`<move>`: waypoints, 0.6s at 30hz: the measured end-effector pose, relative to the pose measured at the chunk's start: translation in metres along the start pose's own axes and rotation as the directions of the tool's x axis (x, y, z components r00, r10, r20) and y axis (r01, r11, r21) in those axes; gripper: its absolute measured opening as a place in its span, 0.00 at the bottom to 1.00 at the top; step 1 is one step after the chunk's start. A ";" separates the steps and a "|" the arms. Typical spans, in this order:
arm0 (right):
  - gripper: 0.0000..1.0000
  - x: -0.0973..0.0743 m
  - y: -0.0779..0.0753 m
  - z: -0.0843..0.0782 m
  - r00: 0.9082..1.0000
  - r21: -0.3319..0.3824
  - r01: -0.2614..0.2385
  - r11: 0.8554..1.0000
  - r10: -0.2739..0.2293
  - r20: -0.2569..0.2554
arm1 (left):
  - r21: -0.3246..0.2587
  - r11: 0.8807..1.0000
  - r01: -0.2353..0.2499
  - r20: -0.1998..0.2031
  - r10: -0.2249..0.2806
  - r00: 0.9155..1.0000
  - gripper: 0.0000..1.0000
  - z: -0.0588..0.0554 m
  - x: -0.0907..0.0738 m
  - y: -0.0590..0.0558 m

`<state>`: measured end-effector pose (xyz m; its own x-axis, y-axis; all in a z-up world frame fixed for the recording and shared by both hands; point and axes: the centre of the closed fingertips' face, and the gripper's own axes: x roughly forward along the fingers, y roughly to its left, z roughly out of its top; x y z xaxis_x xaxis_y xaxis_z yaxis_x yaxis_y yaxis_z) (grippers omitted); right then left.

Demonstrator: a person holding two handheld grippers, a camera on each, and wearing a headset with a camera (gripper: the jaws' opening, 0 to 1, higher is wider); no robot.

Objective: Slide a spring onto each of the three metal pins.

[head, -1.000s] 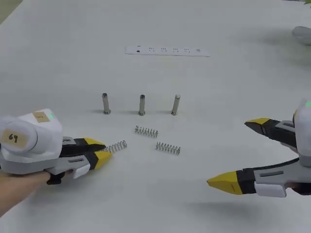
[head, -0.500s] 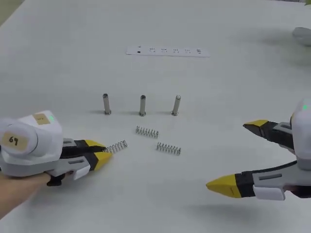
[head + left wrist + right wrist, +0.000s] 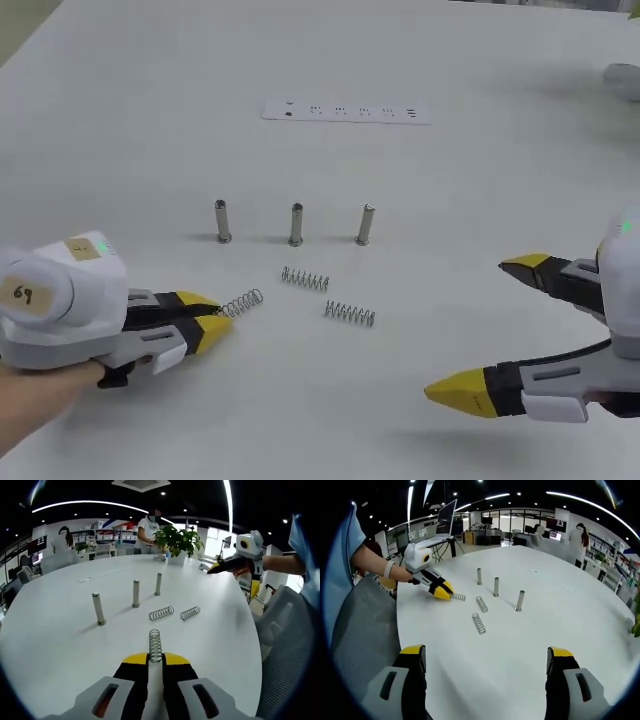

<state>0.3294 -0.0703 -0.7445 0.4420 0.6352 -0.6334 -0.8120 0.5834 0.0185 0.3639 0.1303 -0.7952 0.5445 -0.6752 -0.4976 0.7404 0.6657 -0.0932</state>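
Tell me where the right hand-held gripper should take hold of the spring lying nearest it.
Probably one end of that spring, from above, jaws across the coil: it lies flat on the table, and an end grip leaves its bore open for a pin.

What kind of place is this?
Likely an open-plan office or lab: a large white table, a potted plant at its far edge, and a computer screen on a desk behind.

My left gripper (image 3: 215, 318): white rounded shell, black jaws, yellow tips, tan sticker (image 3: 22, 294) marked "69". My right gripper (image 3: 475, 328): same colours. Light-blue short sleeve (image 3: 342, 575); white wristband (image 3: 388, 569).
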 end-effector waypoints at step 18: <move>1.00 0.003 0.006 0.004 1.000 -0.006 -0.015 1.000 0.015 0.006 | 0.011 0.999 0.042 0.048 -0.043 0.998 0.02 0.020 -0.011 -0.013</move>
<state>0.3276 -0.0633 -0.7435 0.4322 0.6469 -0.6283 -0.8205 0.5711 0.0235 0.3562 0.1229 -0.7711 0.5307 -0.7176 -0.4510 0.7671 0.6330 -0.1046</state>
